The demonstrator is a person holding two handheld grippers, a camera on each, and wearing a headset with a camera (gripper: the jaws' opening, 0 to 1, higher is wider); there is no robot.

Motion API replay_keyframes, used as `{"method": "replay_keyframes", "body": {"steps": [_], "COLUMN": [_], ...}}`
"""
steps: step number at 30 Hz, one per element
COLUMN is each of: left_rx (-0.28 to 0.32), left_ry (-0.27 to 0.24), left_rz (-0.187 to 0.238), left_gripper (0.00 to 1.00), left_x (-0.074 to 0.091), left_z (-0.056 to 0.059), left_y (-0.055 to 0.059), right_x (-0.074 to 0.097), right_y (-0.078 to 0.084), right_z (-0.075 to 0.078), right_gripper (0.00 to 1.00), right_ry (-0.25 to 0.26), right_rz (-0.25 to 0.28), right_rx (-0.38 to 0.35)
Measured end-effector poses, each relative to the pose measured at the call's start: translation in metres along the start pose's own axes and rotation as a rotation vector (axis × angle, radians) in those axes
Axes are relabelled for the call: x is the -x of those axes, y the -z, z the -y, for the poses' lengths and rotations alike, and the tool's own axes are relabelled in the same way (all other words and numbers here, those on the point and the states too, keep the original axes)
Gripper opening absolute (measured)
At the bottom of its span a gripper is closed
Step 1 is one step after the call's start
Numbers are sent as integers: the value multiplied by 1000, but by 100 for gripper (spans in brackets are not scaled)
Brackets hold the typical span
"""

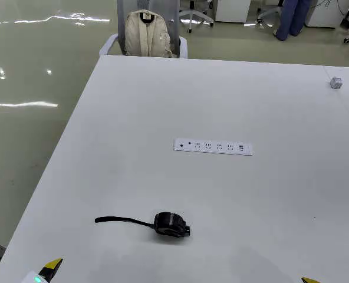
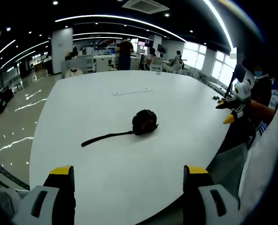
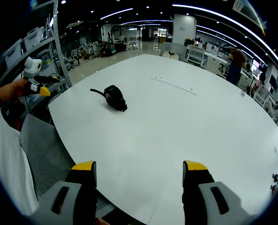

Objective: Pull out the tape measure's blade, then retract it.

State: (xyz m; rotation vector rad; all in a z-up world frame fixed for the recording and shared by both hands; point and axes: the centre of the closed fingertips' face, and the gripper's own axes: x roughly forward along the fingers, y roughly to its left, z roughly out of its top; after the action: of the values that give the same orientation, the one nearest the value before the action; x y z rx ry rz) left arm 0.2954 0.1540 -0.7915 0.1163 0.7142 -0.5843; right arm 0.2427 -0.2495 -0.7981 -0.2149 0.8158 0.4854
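A black tape measure (image 1: 172, 224) lies on the white table (image 1: 233, 112), its black strap (image 1: 121, 220) trailing to the left. It also sits mid-table in the left gripper view (image 2: 144, 121) and in the right gripper view (image 3: 114, 97). My left gripper (image 2: 128, 176) is open at the table's near edge, well short of the tape measure; its yellow fingertip (image 1: 52, 266) pokes in at the bottom left of the head view. My right gripper (image 3: 140, 171) is open too, off the near edge, with nothing between its jaws. Each gripper appears in the other's view, the right gripper (image 2: 233, 110) and the left gripper (image 3: 41, 86).
A white power strip (image 1: 213, 146) lies past the tape measure near the table's middle. A small grey object (image 1: 336, 83) rests at the far right. A chair with a beige backpack (image 1: 147, 33) stands at the far edge. People stand farther off.
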Motion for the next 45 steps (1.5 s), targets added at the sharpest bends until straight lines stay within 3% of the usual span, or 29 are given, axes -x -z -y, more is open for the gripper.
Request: {"method": "replay_keyframes", "body": {"steps": [12, 29, 37, 45], "left_rx": [-14, -47, -66, -90], "left_ry": [-6, 15, 19, 39], "left_rz": [6, -11, -16, -7], "left_gripper": [93, 93, 91, 91], "left_x": [-1, -9, -13, -23], "left_z": [-3, 3, 3, 7], "left_y": [-2, -1, -4, -16], "right_x": [-2, -6, -7, -11], "right_y": [0, 0, -2, -10], "right_z": [1, 2, 5, 11], "right_gripper": [76, 75, 74, 73], "right_ry": [-4, 1, 5, -2], "right_rz": [-1, -2, -1, -3], "right_rx": [0, 1, 6, 26]}}
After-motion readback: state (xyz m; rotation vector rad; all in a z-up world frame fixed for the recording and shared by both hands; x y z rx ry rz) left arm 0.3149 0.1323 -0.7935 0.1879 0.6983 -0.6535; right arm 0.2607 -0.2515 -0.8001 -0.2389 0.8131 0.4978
